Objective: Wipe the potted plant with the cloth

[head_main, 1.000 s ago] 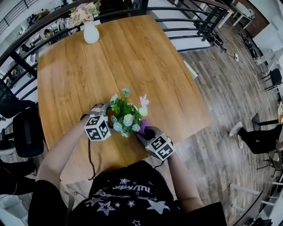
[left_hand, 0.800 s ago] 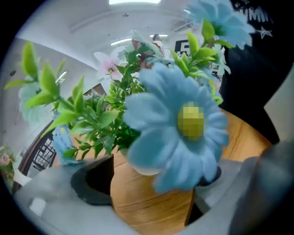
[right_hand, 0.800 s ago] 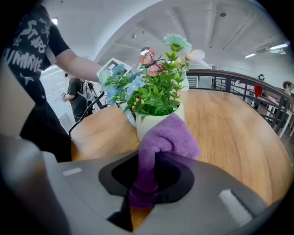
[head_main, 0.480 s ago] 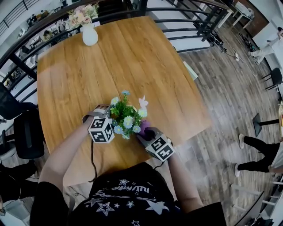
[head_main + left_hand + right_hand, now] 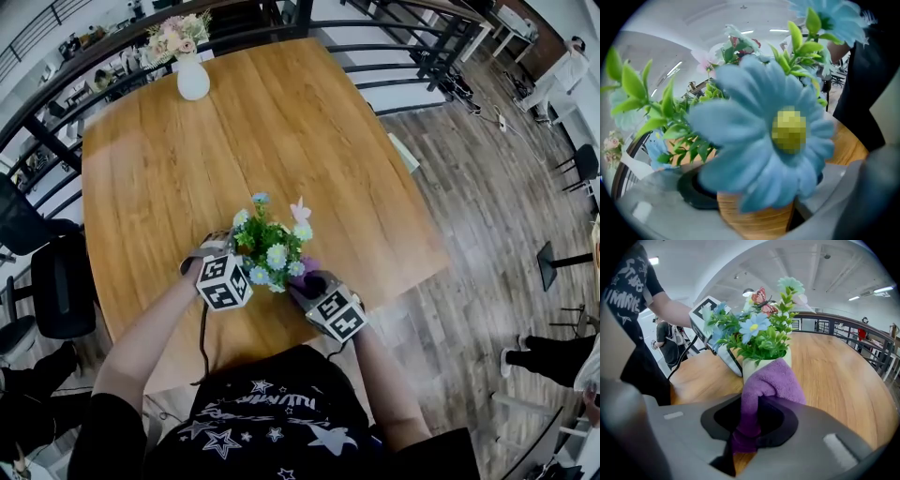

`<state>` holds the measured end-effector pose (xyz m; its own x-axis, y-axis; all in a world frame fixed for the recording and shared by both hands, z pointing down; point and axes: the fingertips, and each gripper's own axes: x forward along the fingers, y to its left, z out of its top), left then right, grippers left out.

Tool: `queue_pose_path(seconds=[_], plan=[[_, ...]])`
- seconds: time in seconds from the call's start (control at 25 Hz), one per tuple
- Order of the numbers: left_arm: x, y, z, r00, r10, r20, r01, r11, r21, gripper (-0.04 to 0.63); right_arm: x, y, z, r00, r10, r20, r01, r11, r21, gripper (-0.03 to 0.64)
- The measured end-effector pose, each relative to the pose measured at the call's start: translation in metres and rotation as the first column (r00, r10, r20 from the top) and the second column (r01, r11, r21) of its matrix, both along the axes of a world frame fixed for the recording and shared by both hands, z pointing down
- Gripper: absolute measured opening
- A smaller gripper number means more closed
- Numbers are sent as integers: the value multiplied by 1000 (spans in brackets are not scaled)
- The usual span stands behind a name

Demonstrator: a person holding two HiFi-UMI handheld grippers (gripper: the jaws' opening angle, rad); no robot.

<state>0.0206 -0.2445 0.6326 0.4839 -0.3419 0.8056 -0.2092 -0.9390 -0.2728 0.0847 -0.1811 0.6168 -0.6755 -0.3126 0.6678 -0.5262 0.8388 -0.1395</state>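
The potted plant, green sprigs with blue and white flowers in a cream pot, stands near the front of the wooden table. My left gripper reaches in from the left with its jaws wide around the pot. In the right gripper view one of its fingers lies against the pot's left side. Blue petals fill the left gripper view and hide the pads. My right gripper is shut on a purple cloth, which rests against the front of the pot.
A white vase of pink flowers stands at the table's far left corner. A black railing runs behind the table and a black chair sits at its left. The table's right edge drops to a plank floor.
My left gripper has shifted right, in against the plant, and its marker cube now overlaps the foliage. The right gripper and cloth have stayed put.
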Motion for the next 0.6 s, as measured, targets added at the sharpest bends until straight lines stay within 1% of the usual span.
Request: queue_pose_path(seconds=[0.16,0.32,0.6], plan=[[3,-1,-1,995,-93,-22,93,996,-3,454,-7,6,-1,1000,-15,11,15,1000,-3,84],[5,1,-2,984,-174,-41,174,985,0,454,-16,15,-2,999,-33,22,33,999,-7,84],[8,4,-3,964,-255,-75,255,967,-11,446,-33,28,-1,997,-71,18,71,997,-4,84]])
